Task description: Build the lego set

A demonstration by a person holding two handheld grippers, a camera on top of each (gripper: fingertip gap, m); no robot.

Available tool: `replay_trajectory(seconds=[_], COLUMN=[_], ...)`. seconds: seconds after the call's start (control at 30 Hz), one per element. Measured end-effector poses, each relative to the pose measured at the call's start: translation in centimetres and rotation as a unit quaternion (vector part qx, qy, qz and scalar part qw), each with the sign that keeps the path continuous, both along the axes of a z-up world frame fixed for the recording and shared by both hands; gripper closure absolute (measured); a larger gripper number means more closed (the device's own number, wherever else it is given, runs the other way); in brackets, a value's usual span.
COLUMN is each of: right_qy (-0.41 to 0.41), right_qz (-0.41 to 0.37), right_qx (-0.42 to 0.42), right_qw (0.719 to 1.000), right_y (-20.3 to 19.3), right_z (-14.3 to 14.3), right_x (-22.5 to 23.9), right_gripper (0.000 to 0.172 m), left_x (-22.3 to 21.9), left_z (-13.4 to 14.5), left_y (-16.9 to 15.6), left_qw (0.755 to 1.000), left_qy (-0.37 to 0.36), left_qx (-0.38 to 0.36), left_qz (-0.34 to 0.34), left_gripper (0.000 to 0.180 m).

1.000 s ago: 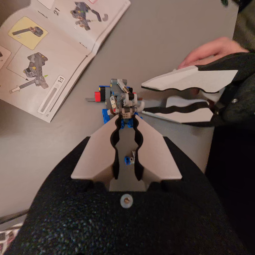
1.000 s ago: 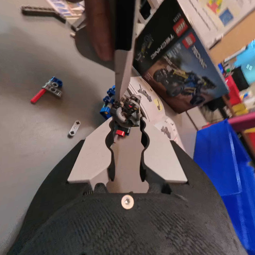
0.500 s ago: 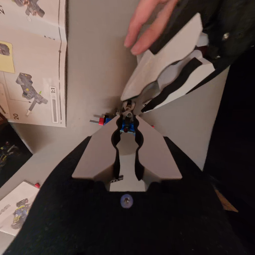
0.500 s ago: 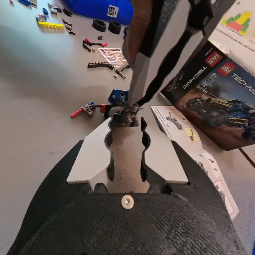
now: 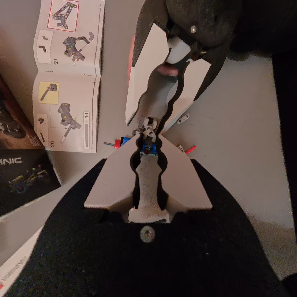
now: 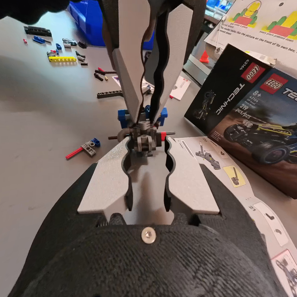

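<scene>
A small brick model of grey, blue and red parts sits on the grey table. My left gripper is shut on the model's grey upper part. In the right wrist view it comes down from above and pinches a grey connector on the model. My right gripper faces it with its fingers on either side of the model. A strip of table shows between its right pad and the model's body, so it is open. It also shows in the left wrist view, coming from the top.
An open instruction booklet and the set's box lie close by. A red axle with grey and blue connectors, a small grey beam, a yellow beam and a black beam lie loose. A blue bin stands behind. My left and right fingertips are right by each other.
Both grippers swung round the model and now face each other head-on. A second ago my right gripper gripped the model; its fingers have since spread a little. My left gripper kept its hold.
</scene>
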State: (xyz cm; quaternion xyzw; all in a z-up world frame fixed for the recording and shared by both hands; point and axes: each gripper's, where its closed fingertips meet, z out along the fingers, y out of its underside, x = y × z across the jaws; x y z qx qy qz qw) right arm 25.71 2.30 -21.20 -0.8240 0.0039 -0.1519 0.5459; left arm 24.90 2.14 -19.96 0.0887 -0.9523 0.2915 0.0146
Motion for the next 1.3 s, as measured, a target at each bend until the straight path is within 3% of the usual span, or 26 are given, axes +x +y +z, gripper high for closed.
replay_trajectory(seconds=[0.17,0.37,1.0,1.17,1.23,1.3], right_qy=[-0.023,0.032,0.096,0.158,0.196,0.200], right_qz=[0.031,0.067,0.072,0.023,0.009,-0.026], right_qx=[-0.023,-0.049,-0.029,0.061,0.133,0.217], right_qw=[0.999,0.996,0.992,0.985,0.971,0.955], right_y=[0.7,1.4,1.2,0.5,-0.1,-0.9], right_z=[-0.9,-1.9,-1.4,0.8,2.5,4.6], right_x=[0.1,0.0,0.5,2.0,2.6,3.8], right_gripper=[0.136,0.148,0.150,0.150,0.150,0.151], left_x=[0.1,0.3,0.9,3.3,3.8,2.7], left_z=[0.1,-0.1,-0.9,2.9,6.0,8.8], left_y=[0.8,1.1,1.9,1.4,1.5,1.2], left_qw=[0.999,0.995,0.996,0.983,0.962,0.937], left_qy=[0.024,0.056,0.030,-0.062,-0.130,-0.226], left_qx=[-0.021,-0.078,-0.081,-0.150,-0.205,-0.238], left_qz=[0.007,0.004,0.006,0.083,0.127,0.120], left_gripper=[0.169,0.169,0.169,0.159,0.158,0.159])
